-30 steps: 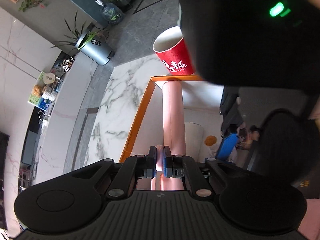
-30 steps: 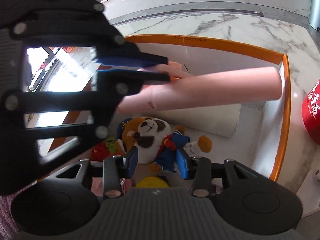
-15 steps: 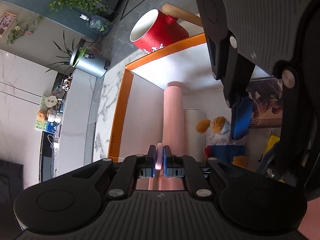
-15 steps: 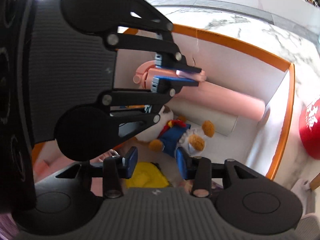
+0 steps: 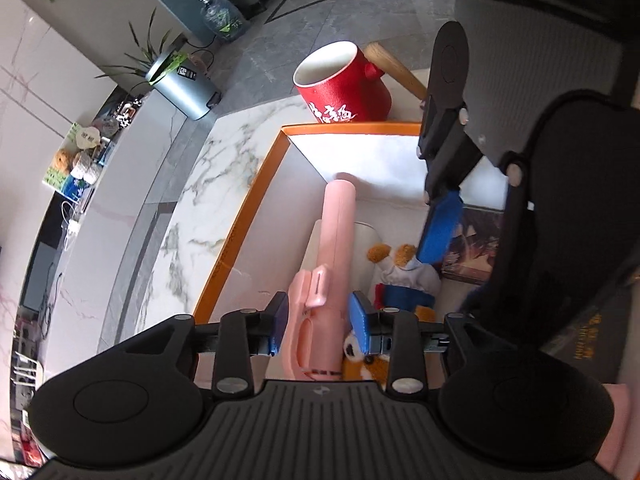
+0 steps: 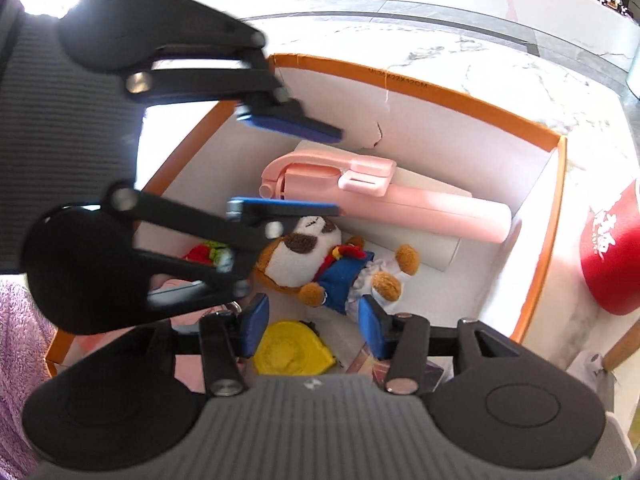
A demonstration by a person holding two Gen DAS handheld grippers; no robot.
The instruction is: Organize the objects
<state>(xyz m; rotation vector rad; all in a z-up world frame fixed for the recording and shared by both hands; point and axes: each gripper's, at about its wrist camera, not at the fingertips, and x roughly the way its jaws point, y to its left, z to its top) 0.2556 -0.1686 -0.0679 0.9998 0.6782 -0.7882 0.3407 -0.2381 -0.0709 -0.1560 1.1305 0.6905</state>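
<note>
One yellow tape measure [image 6: 294, 354], right view only.

White marble counter [image 5: 208, 184], orange-rimmed box [image 6: 552, 216], red cup [image 5: 344, 84] on it

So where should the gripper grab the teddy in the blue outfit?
Best guess: around the middle of the plush bear, across its blue-clothed body, coming straight down from above. It lies flat in the orange-rimmed box, and the body is narrower and softer than the head. The pink selfie stick lies right beside its head, so stay low on the body. The right gripper is open just above it.
</note>
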